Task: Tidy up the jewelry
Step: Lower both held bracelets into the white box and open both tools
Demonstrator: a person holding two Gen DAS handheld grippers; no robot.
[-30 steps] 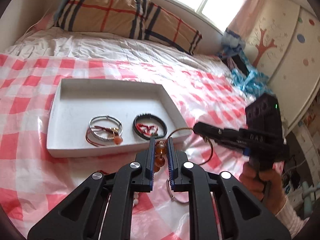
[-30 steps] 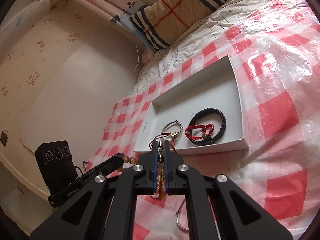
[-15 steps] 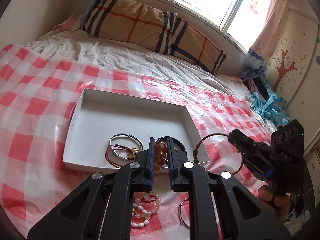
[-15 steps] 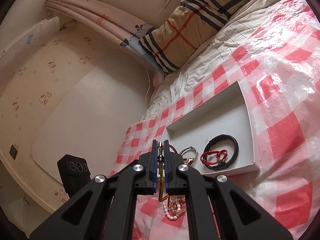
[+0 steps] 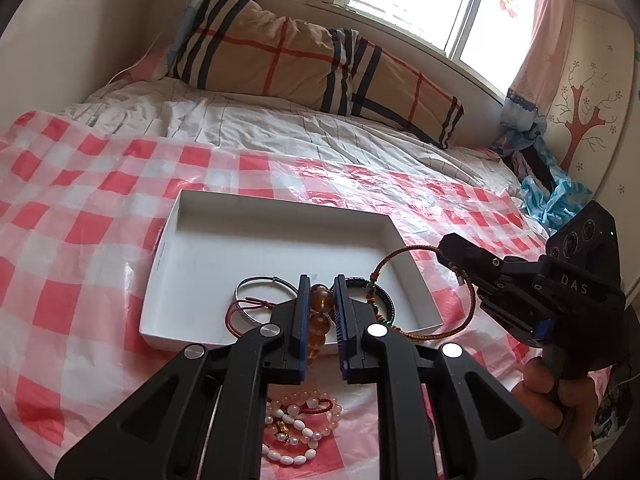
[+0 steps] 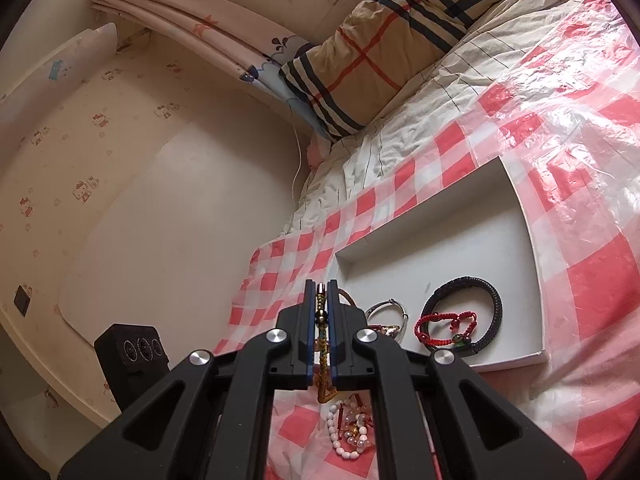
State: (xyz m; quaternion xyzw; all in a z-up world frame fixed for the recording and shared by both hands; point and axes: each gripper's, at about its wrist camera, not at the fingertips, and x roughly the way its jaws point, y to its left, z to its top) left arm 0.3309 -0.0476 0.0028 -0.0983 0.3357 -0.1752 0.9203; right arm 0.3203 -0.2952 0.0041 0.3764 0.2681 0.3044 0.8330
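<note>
The left gripper point(image 5: 320, 312) pinches the amber beads point(image 5: 320, 308) of a bracelet between its blue pads, and the beads fill the narrow gap between the fingers. From these beads a thin braided cord point(image 5: 404, 254) goes in a loop to the right, where the right gripper point(image 5: 448, 250) holds its other end. In the right wrist view the right gripper point(image 6: 321, 312) has its fingers pressed almost together on the cord point(image 6: 321, 320), which runs down between the pads and hangs out below them. So the bracelet is in the air, held by both grippers, above the near edge of the tray point(image 5: 168, 240).

The tray is white and shallow and lies on a red and white checked plastic sheet point(image 5: 80, 232) that covers the bed. In its near part lie a silver bangle point(image 5: 256, 284) with a red cord, and to the right of it a black bracelet point(image 6: 476, 292) with a red string bracelet point(image 6: 444, 320) on it. The far part of the tray is bare.

On the sheet near the tray, under the grippers, lies a small heap of white and pink bead bracelets point(image 5: 298, 428), outside the tray.

A hand point(image 5: 548, 396) grips the handle of the right gripper at the right edge. At the far end of the bed lies a striped pillow point(image 5: 312, 64) under the window.
</note>
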